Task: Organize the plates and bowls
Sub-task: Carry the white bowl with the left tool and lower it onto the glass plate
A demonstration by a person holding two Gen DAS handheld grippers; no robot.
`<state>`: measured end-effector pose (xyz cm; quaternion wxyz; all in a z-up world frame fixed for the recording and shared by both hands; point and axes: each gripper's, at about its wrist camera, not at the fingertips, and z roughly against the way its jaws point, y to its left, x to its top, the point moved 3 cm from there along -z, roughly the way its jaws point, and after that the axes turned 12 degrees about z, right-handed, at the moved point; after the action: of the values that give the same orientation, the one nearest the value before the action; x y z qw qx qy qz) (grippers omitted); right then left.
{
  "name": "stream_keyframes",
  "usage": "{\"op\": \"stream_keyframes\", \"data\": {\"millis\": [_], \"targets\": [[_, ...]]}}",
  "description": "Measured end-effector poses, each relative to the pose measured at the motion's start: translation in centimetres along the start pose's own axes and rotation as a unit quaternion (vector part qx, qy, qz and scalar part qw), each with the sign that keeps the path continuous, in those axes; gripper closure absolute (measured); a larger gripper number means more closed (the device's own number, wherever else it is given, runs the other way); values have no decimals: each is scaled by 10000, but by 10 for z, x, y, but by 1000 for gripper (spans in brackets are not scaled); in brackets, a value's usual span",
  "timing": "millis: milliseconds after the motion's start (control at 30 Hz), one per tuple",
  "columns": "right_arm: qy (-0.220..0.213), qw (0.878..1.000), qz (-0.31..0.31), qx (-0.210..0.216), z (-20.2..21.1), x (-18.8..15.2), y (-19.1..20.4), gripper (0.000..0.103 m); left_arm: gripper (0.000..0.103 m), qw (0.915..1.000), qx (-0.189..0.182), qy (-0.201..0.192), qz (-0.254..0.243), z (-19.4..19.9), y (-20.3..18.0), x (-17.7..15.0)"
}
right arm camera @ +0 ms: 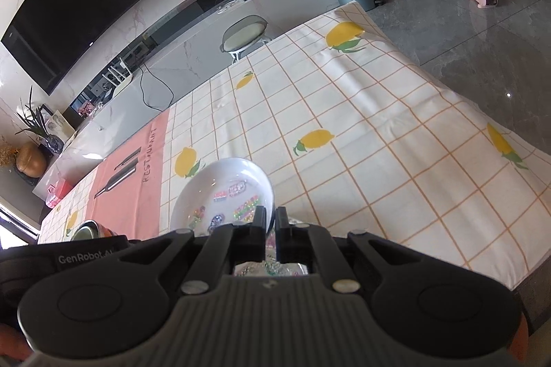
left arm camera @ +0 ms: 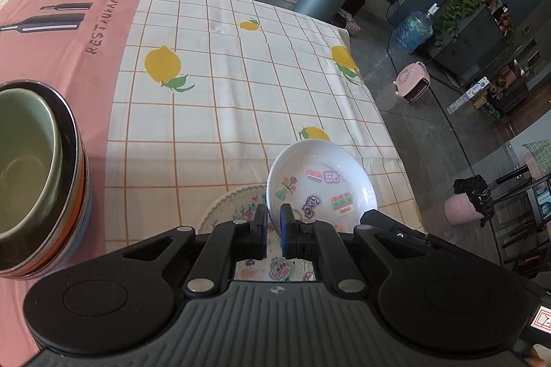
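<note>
Both the left gripper [left arm camera: 273,229] and right gripper [right arm camera: 271,224] have jaws pinched on the white plate [left arm camera: 320,182], tilted above the patterned plate [left arm camera: 230,205]; next, lowering it level to stack.

Sticker plate [left arm camera: 323,184] tilted over patterned plate [left arm camera: 234,205]; bowl stack [left arm camera: 38,174] left, on tablecloth [left arm camera: 241,84].

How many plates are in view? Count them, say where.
2. The white plate is tilted up, its rim pinched by the left gripper and right gripper. The patterned plate lies flat beneath it. Others may hide under the grippers.
</note>
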<state>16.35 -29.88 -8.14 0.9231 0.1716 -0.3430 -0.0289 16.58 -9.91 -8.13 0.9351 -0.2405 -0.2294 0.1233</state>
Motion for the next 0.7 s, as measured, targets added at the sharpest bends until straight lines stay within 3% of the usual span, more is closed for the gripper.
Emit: {"op": "stream_keyframes", "data": {"millis": [233,700], "targets": [[157,9998,8,-73,5,-20,5,101,96,9998,11,193,-111,-2,13,-14],[509,9982,102,-289,-13,-37,8,101,95,9980,204,593,116,-19,30,-24]]}}
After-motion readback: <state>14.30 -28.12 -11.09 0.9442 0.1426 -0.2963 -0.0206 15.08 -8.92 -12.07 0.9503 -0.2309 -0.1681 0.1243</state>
